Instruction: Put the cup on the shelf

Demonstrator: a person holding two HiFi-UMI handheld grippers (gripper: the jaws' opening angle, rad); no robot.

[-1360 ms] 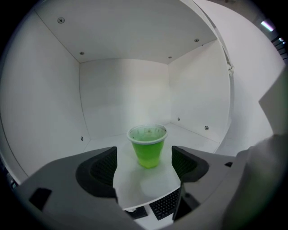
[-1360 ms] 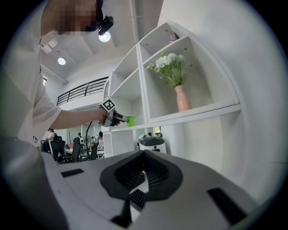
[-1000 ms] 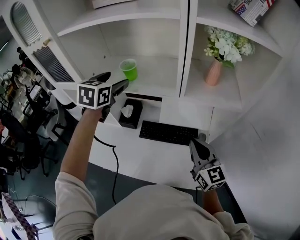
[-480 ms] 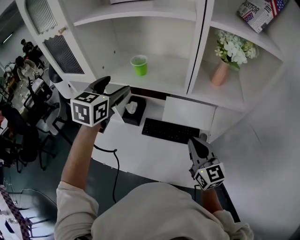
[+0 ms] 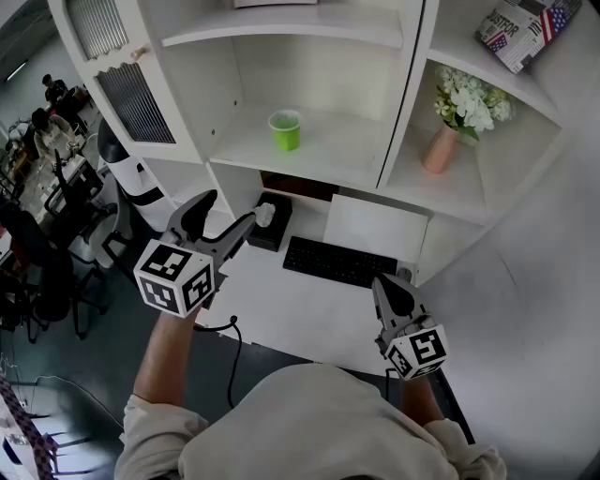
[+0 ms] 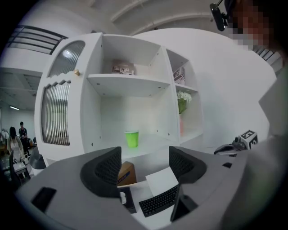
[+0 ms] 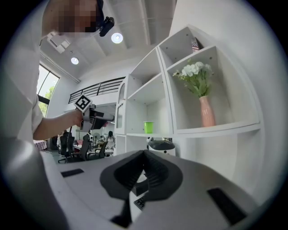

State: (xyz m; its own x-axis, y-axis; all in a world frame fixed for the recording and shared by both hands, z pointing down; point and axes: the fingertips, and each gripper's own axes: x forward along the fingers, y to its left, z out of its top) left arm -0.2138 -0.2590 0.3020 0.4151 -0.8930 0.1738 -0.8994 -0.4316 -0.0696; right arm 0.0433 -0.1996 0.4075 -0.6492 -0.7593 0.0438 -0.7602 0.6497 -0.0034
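A green cup (image 5: 285, 129) stands upright on the white shelf (image 5: 309, 159) in the left compartment; it also shows in the left gripper view (image 6: 132, 139) and the right gripper view (image 7: 148, 127). My left gripper (image 5: 225, 221) hangs well below and left of the cup, over the desk's left end. Its jaws are wide apart and closing slightly, with nothing between them (image 6: 143, 164). My right gripper (image 5: 390, 292) is shut and empty near the desk's front right edge (image 7: 145, 173).
A black keyboard (image 5: 338, 263) and a black tissue box (image 5: 265, 223) lie on the white desk (image 5: 291, 309). A pink vase of white flowers (image 5: 441, 148) fills the right compartment. A book (image 5: 521, 26) lies on the upper right shelf. Office chairs and people are at the far left.
My left gripper has drawn back and down, away from the shelf toward the desk's left edge. The cup stays on the shelf. The right gripper has barely moved.
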